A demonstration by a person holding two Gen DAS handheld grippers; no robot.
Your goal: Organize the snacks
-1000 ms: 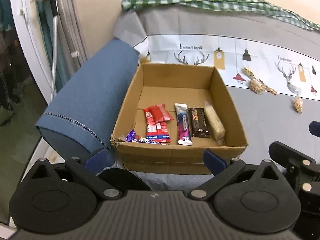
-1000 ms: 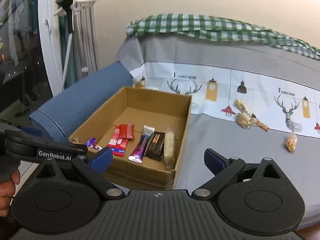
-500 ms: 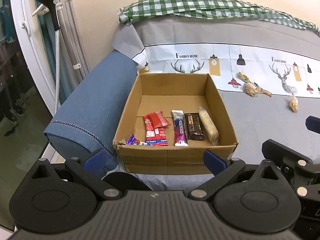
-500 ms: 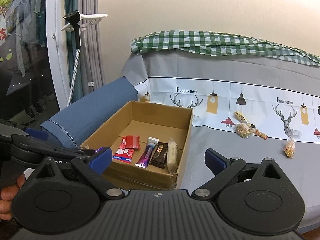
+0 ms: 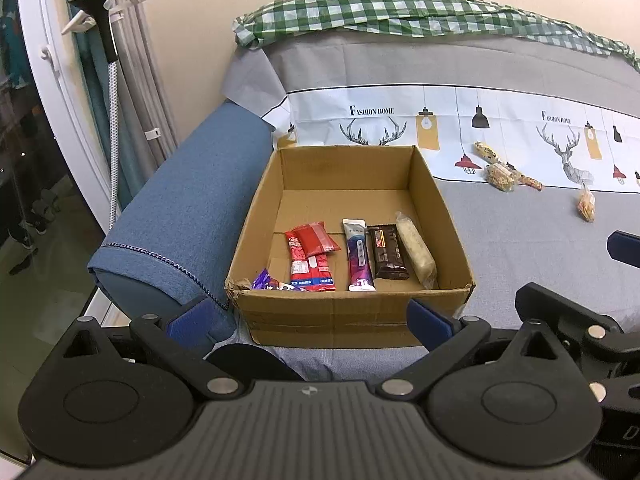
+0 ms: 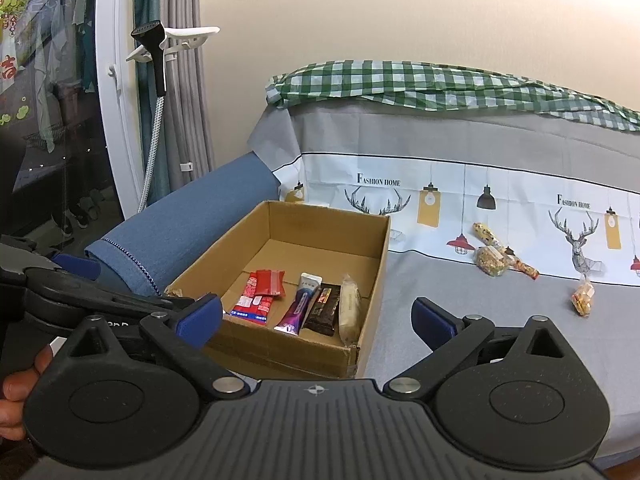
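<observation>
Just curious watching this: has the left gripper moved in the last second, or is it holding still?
Yes. The left gripper has pulled back and up: the cardboard box looks smaller and more wall shows above the sofa.

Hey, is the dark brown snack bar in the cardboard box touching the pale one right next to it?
Touching. In the left wrist view the dark brown bar lies side by side against the pale bar with no box floor showing between them.

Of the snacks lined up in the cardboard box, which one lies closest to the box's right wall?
The pale cream bar in clear wrap, lying along the right wall of the cardboard box. The dark brown bar and purple-white stick lie further left.
</observation>
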